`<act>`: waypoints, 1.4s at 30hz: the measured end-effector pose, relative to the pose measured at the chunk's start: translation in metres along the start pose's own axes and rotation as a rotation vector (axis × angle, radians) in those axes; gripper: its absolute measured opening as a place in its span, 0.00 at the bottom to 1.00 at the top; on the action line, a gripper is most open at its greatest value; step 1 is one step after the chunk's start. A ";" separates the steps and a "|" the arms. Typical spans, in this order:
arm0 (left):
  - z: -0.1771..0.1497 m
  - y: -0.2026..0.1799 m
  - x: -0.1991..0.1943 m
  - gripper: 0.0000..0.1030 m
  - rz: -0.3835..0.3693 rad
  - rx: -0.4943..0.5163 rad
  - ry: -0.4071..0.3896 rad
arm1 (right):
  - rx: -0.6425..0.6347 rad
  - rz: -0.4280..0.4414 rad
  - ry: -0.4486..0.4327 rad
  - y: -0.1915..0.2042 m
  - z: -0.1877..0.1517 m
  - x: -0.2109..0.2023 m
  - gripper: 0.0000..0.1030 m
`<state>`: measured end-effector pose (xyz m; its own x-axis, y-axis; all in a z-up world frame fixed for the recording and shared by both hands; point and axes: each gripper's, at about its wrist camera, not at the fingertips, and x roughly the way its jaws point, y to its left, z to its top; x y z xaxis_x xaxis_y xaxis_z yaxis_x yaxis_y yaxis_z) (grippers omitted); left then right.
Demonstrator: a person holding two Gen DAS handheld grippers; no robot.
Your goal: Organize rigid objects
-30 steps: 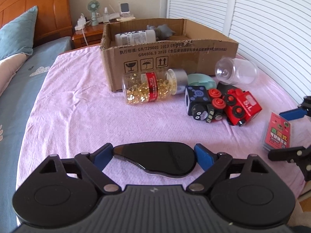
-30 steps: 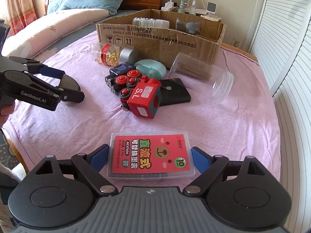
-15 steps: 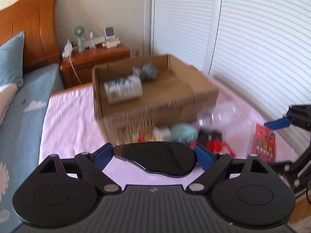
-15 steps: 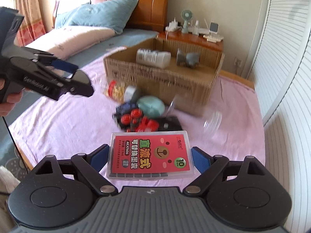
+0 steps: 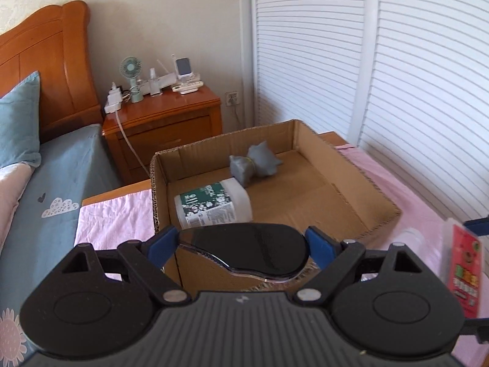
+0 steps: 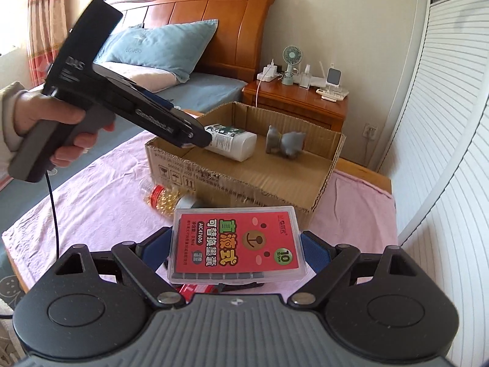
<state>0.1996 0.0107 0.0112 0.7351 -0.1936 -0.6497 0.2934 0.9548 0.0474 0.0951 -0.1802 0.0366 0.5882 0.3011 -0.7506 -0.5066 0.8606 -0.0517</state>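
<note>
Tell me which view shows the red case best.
Right wrist: the red case fills the centre, label facing the camera, held between the right gripper pads. Left wrist catches the case only as a blurred sliver at the right edge.

left gripper [image 5: 243,240]: black ribbed body, two round discs, silver screws, blue pads | right gripper [image 6: 235,246]: same grey-black build, blue pads | hand [image 6: 50,122]: pale sleeve cuff, grey pistol handle, thin black cable hanging
</note>
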 end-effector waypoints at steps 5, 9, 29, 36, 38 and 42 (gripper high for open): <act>-0.001 -0.001 0.008 0.88 0.066 0.004 0.003 | 0.007 0.003 -0.001 0.000 0.003 0.004 0.90; -0.007 0.002 -0.008 0.90 0.076 -0.038 0.005 | 0.004 0.004 -0.007 0.002 0.005 0.002 0.90; -0.067 -0.022 -0.086 0.99 0.116 -0.179 -0.009 | 0.094 -0.025 -0.002 -0.016 0.052 0.020 0.90; -0.072 -0.022 -0.081 0.99 0.145 -0.171 -0.002 | 0.126 -0.040 0.041 -0.035 0.080 0.059 0.90; -0.073 -0.022 -0.079 0.99 0.154 -0.161 -0.003 | 0.128 -0.043 0.062 -0.039 0.087 0.073 0.90; -0.075 -0.018 -0.075 0.99 0.159 -0.160 -0.001 | 0.119 -0.059 0.098 -0.045 0.098 0.100 0.90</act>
<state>0.0927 0.0251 0.0022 0.7649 -0.0376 -0.6431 0.0730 0.9969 0.0286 0.2386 -0.1490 0.0280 0.5476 0.2116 -0.8095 -0.3911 0.9200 -0.0240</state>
